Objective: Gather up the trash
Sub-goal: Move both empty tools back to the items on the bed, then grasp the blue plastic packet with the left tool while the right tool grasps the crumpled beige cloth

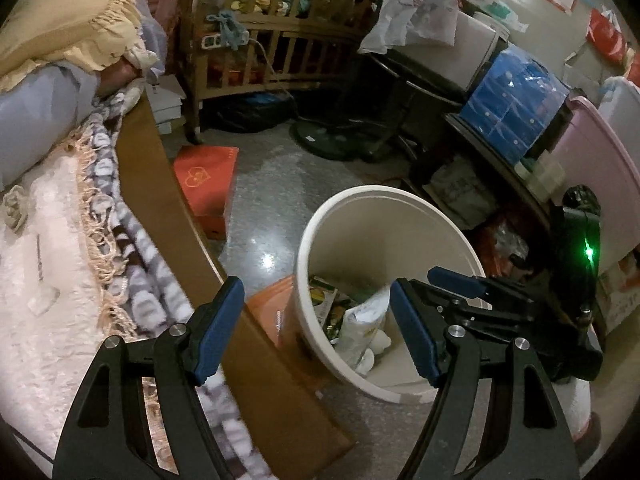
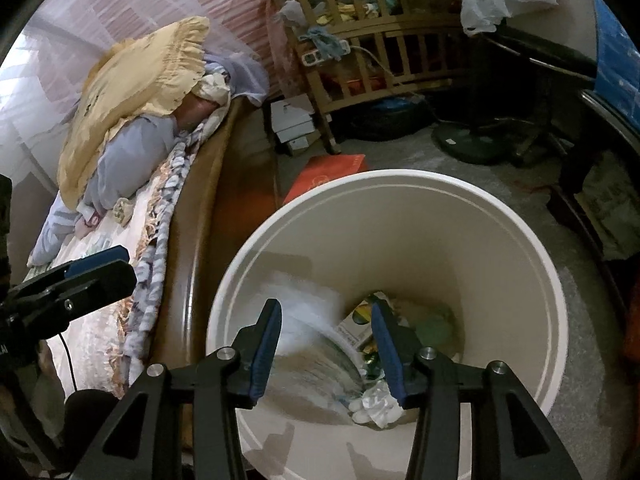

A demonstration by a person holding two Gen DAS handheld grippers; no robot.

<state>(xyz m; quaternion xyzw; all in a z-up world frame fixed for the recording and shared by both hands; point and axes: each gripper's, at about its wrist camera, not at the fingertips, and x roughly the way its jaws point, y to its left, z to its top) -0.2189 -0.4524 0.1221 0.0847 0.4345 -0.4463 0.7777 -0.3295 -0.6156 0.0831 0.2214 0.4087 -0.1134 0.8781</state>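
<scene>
One round cream plastic bin point(image 1: 400, 216) stands on the floor. Two black grippers with blue finger pads show, the left gripper point(image 1: 316, 328) and the right gripper point(image 2: 326, 340), each with two fingers spread apart and nothing between them. One frilled yellow pillow point(image 2: 136, 92) lies on the bed. One slatted wooden cot point(image 1: 280, 36) stands at the back. Two orange cardboard boxes show on the floor, one lying flat point(image 1: 206, 176) and one beside the bin point(image 1: 276, 308). One pink plastic tub point(image 1: 600, 168) and one blue wrapped pack point(image 1: 516, 100) sit at the right.
</scene>
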